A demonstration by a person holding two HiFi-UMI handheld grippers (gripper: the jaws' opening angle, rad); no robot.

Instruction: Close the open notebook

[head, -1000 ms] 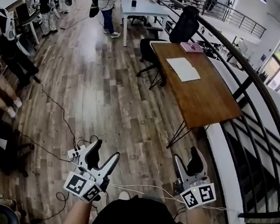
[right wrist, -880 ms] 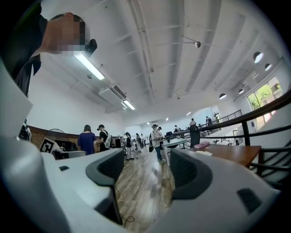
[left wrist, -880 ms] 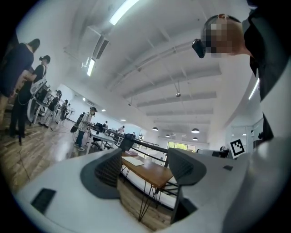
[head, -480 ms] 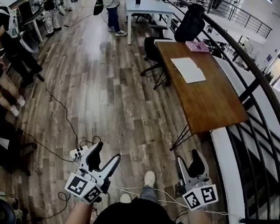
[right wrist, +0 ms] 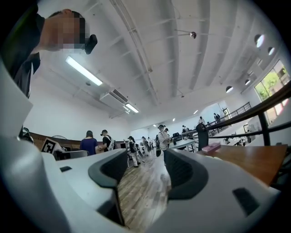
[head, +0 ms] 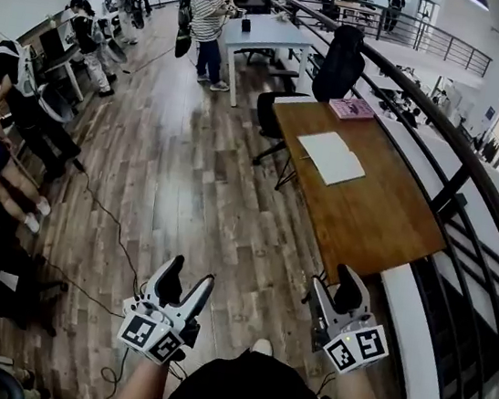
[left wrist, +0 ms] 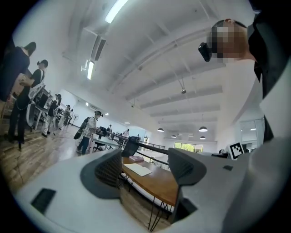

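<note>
The open notebook [head: 331, 157] lies flat with its white pages up on the far half of the wooden table [head: 371, 216], toward the table's left edge as the head view shows it. A pink book [head: 351, 109] lies at the table's far end, apart from the notebook, and a black office chair [head: 339, 54] stands just past that end. A black railing [head: 452, 190] runs along the table's right side. Both tools are held over the plank floor [head: 187, 185], well short of the table's near end. The left hand-held gripper [head: 188, 278] has its jaws wide apart and holds nothing. The right hand-held gripper [head: 334, 289] is closing its jaws, which are apart with nothing between them
</note>
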